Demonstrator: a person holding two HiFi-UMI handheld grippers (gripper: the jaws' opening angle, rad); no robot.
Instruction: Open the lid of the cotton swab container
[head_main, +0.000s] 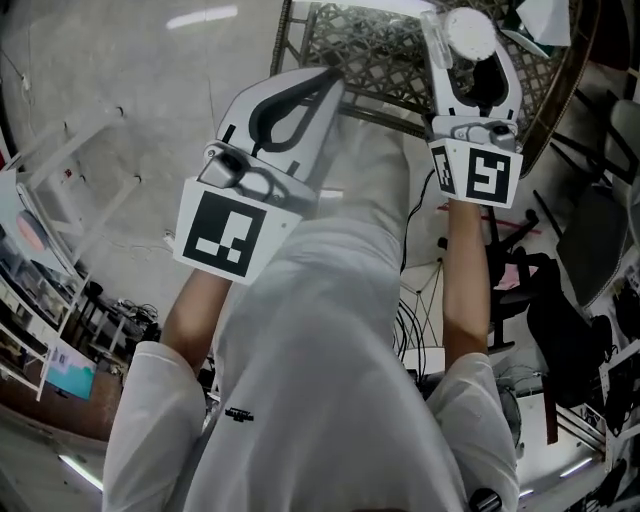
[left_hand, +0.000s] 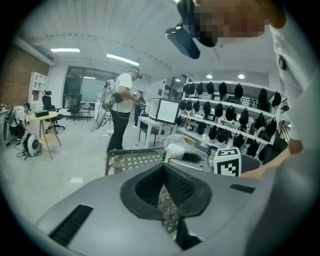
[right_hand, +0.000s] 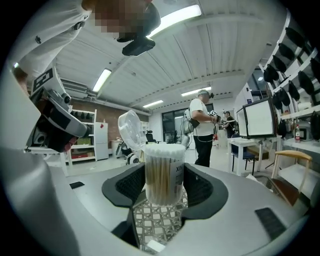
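Right gripper view: right fingers (right_hand: 205, 187) pinch swab container (right_hand: 164, 172)
Lid (right_hand: 131, 131): open; tipped back, above fingers
Left gripper view: left fingers (left_hand: 144, 194) pressed together, empty; woven worktop (left_hand: 135, 161) beyond tips

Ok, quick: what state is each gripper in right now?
Left gripper: shut, nothing between its jaws.
Right gripper: shut on the swab container, whose lid stands open.
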